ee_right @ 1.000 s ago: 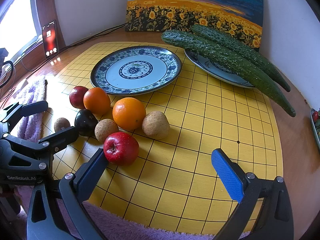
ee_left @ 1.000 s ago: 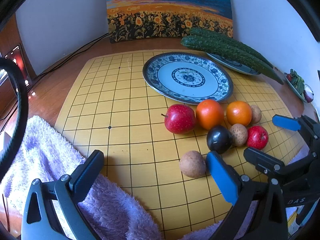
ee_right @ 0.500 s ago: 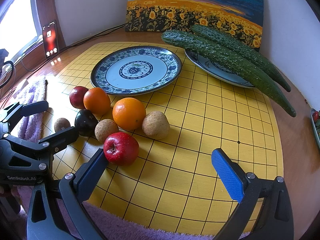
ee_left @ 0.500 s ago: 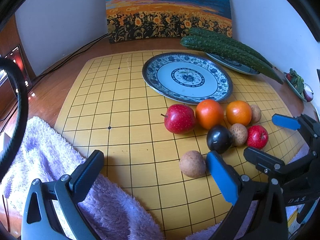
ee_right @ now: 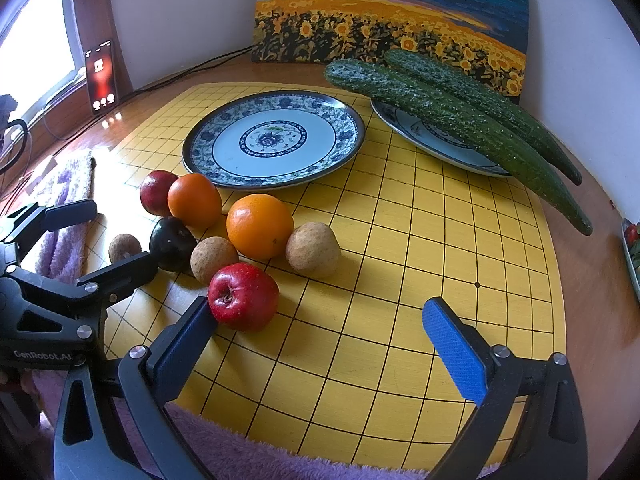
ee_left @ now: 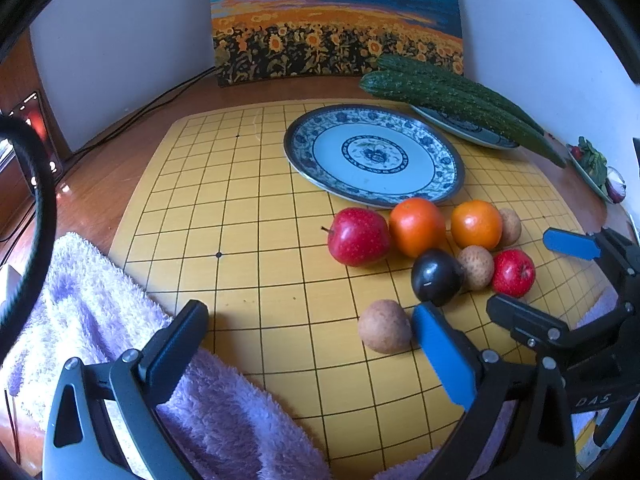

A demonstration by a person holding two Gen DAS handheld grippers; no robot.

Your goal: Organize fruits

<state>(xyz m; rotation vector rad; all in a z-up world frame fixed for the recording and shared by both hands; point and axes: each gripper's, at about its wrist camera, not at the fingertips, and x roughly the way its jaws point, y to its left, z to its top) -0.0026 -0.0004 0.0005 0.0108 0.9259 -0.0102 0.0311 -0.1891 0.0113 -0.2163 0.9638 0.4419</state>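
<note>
Several fruits lie clustered on a yellow grid board [ee_left: 240, 220], in front of an empty blue-and-white plate [ee_left: 374, 154] [ee_right: 274, 140]. They are a large red apple [ee_left: 358, 236], two oranges [ee_left: 417, 226] [ee_right: 259, 226], a dark plum [ee_left: 437, 277], brown round fruits [ee_left: 384, 331] [ee_right: 313, 249] and a small red apple [ee_right: 243, 296]. My left gripper [ee_left: 308, 344] is open and empty, its right finger beside a brown fruit. My right gripper [ee_right: 320, 334] is open and empty, its left finger touching the small red apple.
Two cucumbers [ee_right: 456, 120] lie on a second plate [ee_right: 436, 146] at the back right. A sunflower painting [ee_left: 336, 24] leans on the wall. A purple towel [ee_left: 120, 344] lies at the board's near-left edge. A phone [ee_right: 101, 76] stands at the far left.
</note>
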